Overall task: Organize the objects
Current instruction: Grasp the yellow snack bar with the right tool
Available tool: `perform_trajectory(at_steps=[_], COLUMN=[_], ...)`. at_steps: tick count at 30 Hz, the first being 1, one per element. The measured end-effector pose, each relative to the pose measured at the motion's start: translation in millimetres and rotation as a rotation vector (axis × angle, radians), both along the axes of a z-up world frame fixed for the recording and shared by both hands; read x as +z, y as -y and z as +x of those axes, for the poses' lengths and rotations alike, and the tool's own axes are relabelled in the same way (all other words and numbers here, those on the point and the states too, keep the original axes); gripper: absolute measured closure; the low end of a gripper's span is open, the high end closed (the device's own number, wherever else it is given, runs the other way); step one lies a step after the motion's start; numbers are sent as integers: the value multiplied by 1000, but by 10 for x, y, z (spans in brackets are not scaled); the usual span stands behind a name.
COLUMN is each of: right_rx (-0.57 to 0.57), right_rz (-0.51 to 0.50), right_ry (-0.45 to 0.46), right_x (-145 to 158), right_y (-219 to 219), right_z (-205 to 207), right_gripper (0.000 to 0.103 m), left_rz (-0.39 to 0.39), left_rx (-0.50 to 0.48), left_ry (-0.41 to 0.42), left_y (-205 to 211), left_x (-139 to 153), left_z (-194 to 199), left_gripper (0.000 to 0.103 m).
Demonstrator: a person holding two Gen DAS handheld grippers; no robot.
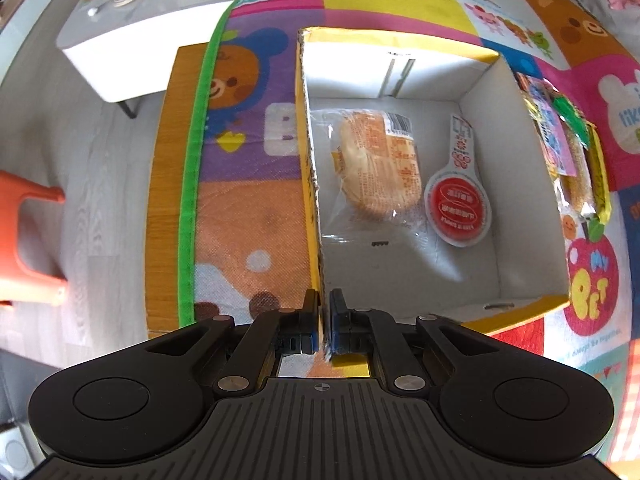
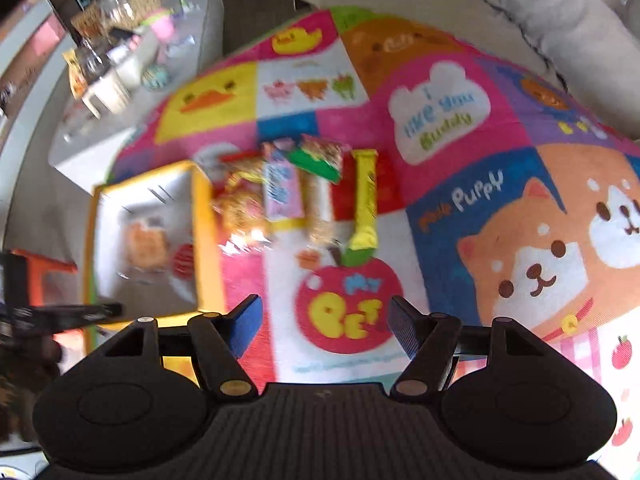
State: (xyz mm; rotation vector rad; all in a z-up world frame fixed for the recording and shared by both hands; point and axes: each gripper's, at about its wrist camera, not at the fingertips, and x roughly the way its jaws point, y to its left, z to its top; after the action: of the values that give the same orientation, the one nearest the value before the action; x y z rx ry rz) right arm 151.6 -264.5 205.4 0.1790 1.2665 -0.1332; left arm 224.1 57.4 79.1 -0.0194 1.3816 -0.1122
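Note:
A yellow-rimmed cardboard box point(image 1: 400, 42) sits on the cartoon mat point(image 1: 248, 208). Inside lie a wrapped bread bun point(image 1: 380, 164) and a red-lidded cup pack point(image 1: 458, 204). My left gripper point(image 1: 324, 320) is shut on the box's left wall at its near corner. Several snack packs point(image 1: 568, 144) lie just outside the box's right wall. In the right wrist view, which is blurred, the box point(image 2: 204, 216) is at left. The snack pile point(image 2: 280, 188) and a yellow bar point(image 2: 365, 200) lie beside it. My right gripper point(image 2: 325, 320) hangs open over the apple picture, short of the snacks, with nothing between its fingers.
The mat covers a wooden table point(image 1: 168, 200). An orange stool point(image 1: 28, 248) stands on the floor at left. A white side table point(image 1: 120, 40) with clutter is beyond. A grey sofa point(image 2: 560, 20) borders the mat's far right.

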Motion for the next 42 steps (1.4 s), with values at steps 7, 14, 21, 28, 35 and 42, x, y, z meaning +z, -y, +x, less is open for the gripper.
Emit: perform_trajectory(at_steps=[7, 14, 21, 28, 35, 42], right_rx=[75, 12, 36, 39, 40, 113], right_rz=[-122, -197, -203, -132, -46, -36], right_ry=[-17, -62, -149, -164, -169, -117], right_x=[-718, -1252, -1647, -1672, -1507, -1218], right_y=[171, 297, 231, 262, 304, 276], right_z=[627, 1275, 1372, 952, 196, -352], right_gripper=[34, 36, 67, 78, 78, 61], left_rz=[4, -10, 15, 33, 32, 46], left_rx=[58, 128, 96, 72, 51, 26], left_ry=[16, 10, 2, -15, -27, -46], left_y=[5, -30, 6, 77, 61, 95], left_x=[-79, -119, -81, -58, -69, -66], left_z=[-54, -92, -108, -90, -107, -114], left_gripper=[96, 96, 96, 96, 96, 96])
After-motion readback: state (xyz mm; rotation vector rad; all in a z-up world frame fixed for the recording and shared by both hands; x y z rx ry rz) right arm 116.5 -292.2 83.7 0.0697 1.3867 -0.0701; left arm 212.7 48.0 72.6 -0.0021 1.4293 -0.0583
